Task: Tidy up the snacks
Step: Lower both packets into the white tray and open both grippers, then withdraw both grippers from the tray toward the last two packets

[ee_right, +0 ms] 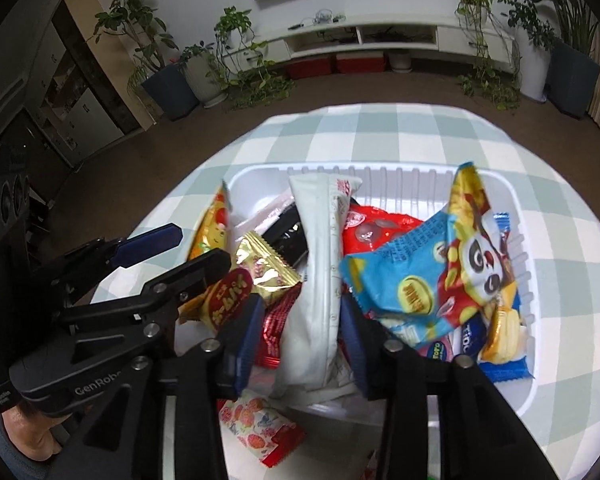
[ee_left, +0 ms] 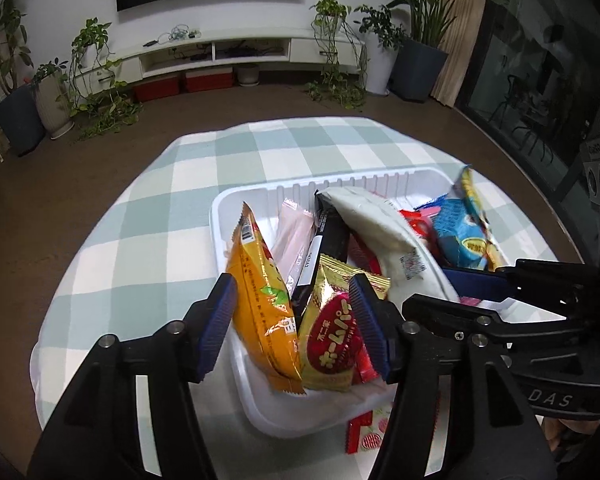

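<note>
A white plastic bin (ee_left: 236,204) (ee_right: 512,192) on the checked cloth holds several snack packs. My left gripper (ee_left: 296,328) stands open around an orange pack (ee_left: 260,300) and a gold pack with a red oval (ee_left: 332,336) at the bin's near left. My right gripper (ee_right: 300,340) straddles a long white pack (ee_right: 320,280) that leans in the bin's middle; its pads (ee_right: 248,340) sit close to the pack's sides. A blue pack (ee_right: 404,284) and a yellow panda pack (ee_right: 476,256) lie at the right. The left gripper shows in the right wrist view (ee_right: 172,256).
A strawberry-print pack with red ends (ee_right: 260,428) (ee_left: 368,432) lies on the cloth in front of the bin. The round table's checked cloth (ee_left: 260,152) extends beyond the bin. Floor, TV cabinet and potted plants are behind.
</note>
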Tool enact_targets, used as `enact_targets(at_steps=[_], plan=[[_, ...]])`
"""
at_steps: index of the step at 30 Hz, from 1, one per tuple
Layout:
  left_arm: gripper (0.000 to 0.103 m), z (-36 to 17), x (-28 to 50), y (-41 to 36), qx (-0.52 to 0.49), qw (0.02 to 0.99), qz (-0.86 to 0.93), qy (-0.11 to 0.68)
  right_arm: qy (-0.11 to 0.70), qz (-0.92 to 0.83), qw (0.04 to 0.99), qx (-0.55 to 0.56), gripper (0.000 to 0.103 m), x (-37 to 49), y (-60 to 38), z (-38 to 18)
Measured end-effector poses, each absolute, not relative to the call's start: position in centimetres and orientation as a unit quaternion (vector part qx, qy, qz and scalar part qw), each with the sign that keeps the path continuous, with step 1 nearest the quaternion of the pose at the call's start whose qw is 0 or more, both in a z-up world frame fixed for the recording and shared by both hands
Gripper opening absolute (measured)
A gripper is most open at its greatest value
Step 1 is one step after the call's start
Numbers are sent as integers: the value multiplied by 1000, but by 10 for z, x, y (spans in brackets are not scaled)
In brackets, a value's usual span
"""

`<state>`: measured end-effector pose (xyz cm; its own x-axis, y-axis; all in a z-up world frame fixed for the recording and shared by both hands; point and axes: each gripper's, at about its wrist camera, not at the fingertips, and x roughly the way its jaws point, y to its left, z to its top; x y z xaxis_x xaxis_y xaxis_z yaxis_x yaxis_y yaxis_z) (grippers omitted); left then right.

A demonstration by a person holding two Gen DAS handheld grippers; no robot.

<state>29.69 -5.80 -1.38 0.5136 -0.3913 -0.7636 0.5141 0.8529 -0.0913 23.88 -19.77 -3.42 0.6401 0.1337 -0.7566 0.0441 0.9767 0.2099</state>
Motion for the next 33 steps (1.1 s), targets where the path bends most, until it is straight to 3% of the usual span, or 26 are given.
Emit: enact_targets(at_steps=[4, 9, 13, 18, 20, 26, 33], plan=[[57, 5, 277, -50, 69, 879, -262, 393, 403, 21, 910, 93, 55, 224, -193, -19], [67, 24, 247, -35, 55, 892, -258, 368, 377, 0, 924, 61, 71, 198, -183, -1], [73, 30, 222, -23, 38, 894, -260, 364, 365, -14, 930, 31, 77, 175, -172, 8], [97, 30, 193, -7, 19, 899, -250, 359, 355, -24, 935, 13, 83, 147, -163, 13], [103, 29, 183, -3, 20, 901, -244, 359, 350, -28, 936, 7, 85, 135, -160, 14], [103, 21, 147, -8, 69, 912, -238, 328, 345, -33, 938, 9, 86, 112, -158, 15], [103, 8, 138, -8, 50, 900, -220, 374, 342, -41, 939, 7, 86, 92, -159, 15]])
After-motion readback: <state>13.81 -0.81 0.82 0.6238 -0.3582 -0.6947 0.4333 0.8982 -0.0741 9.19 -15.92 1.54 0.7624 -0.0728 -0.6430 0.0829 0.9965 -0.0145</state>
